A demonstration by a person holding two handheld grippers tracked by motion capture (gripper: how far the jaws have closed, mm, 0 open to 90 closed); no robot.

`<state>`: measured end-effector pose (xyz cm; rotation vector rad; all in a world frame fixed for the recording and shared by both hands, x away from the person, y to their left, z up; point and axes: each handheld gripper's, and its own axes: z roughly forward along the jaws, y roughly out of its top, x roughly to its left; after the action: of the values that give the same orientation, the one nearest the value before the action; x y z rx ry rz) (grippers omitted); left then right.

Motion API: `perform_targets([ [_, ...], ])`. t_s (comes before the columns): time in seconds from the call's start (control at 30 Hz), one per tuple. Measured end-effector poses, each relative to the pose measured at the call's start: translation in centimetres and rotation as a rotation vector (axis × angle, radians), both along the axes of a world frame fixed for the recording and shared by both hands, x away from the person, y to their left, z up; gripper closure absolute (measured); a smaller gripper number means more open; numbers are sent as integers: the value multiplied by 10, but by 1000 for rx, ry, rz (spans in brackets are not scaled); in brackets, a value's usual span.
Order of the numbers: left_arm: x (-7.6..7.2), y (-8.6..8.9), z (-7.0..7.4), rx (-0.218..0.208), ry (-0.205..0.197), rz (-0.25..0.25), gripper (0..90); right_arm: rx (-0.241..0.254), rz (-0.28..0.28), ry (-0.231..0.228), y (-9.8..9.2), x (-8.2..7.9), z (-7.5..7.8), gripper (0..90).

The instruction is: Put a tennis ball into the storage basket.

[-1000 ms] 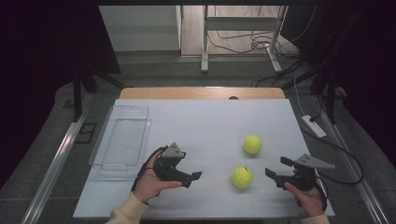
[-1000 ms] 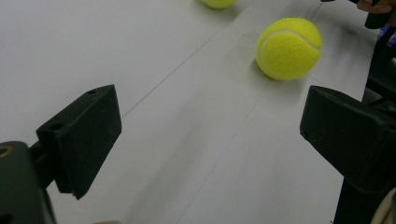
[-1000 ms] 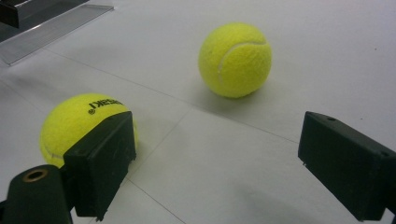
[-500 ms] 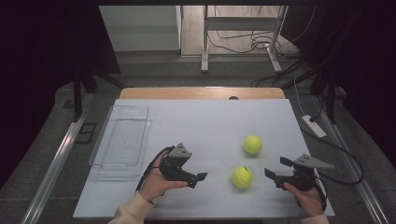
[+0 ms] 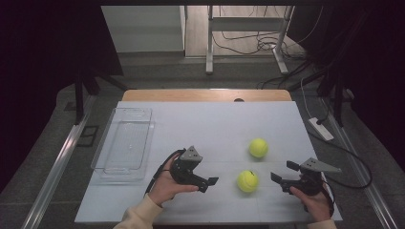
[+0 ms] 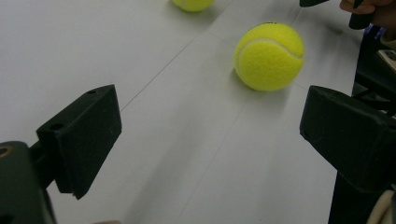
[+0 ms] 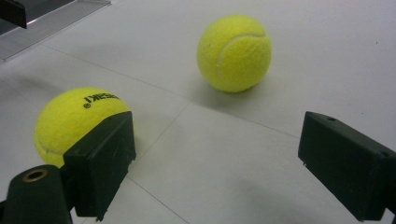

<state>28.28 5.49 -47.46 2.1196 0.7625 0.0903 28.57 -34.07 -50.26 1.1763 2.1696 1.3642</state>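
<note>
Two yellow tennis balls lie on the white table (image 5: 210, 129). The near ball (image 5: 247, 181) (image 6: 269, 57) (image 7: 77, 121) sits between my two grippers. The far ball (image 5: 258, 148) (image 6: 192, 3) (image 7: 234, 52) rests a little behind it. My left gripper (image 5: 209, 183) (image 6: 210, 121) is open, held low over the table, and points right at the near ball, a short gap away. From the right, my open right gripper (image 5: 282, 171) (image 7: 217, 154) points left; the near ball lies just beyond its left jaw and the far ball ahead between the jaws. Neither holds anything.
A clear plastic tray (image 5: 123, 143) (image 7: 46, 18) stands empty at the table's left side. The table's wooden far edge (image 5: 205, 94) runs along the back. A white power strip (image 5: 321, 129) and cables lie off the right edge.
My left gripper has slid a little to the right, closer to the near ball. The right gripper and both balls have stayed put.
</note>
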Motion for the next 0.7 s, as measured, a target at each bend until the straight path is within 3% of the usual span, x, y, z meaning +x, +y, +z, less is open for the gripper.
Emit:
perform_targets([
  [0.7,1,-16,2,-5,0,-33,63,-6,-7,2,0,3,-1,110],
])
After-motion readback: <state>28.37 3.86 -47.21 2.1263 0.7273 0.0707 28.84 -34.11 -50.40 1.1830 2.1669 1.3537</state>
